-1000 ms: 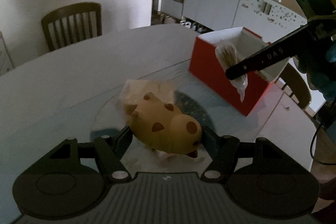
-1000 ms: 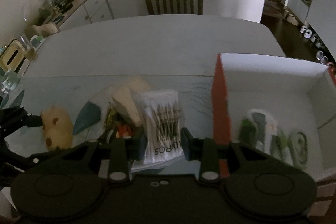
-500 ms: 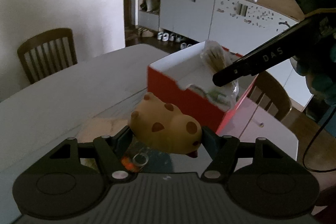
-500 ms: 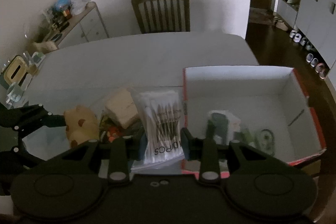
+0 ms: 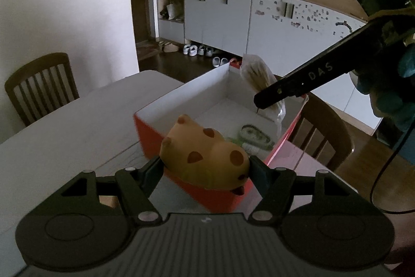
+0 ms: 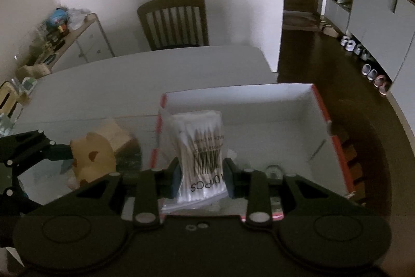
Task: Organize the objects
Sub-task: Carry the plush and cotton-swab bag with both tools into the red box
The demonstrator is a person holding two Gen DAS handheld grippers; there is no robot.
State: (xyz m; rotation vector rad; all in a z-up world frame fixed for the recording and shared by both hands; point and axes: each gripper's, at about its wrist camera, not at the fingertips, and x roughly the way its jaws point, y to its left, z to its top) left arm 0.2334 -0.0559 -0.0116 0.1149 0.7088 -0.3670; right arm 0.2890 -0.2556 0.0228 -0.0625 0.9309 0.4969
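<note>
While left gripper (image 5: 206, 170) clamps spotted toy (image 5: 205, 157) at lower centre, red box (image 5: 155, 131) sits behind. Only left view shows box contents. Right gripper (image 6: 202, 179) clamps cotton swab bag (image 6: 201, 147) over box; only right view shows cardboard piece (image 6: 118, 135), centre left.

We see the left tool (image 5: 205, 169) as matte black, with two round discs, silver screws and a ribbed grey body. The right tool (image 6: 201, 175) matches it (white "DAS" lettering, green light, black cable); its hand (image 5: 389, 85) wears a teal glove.
</note>
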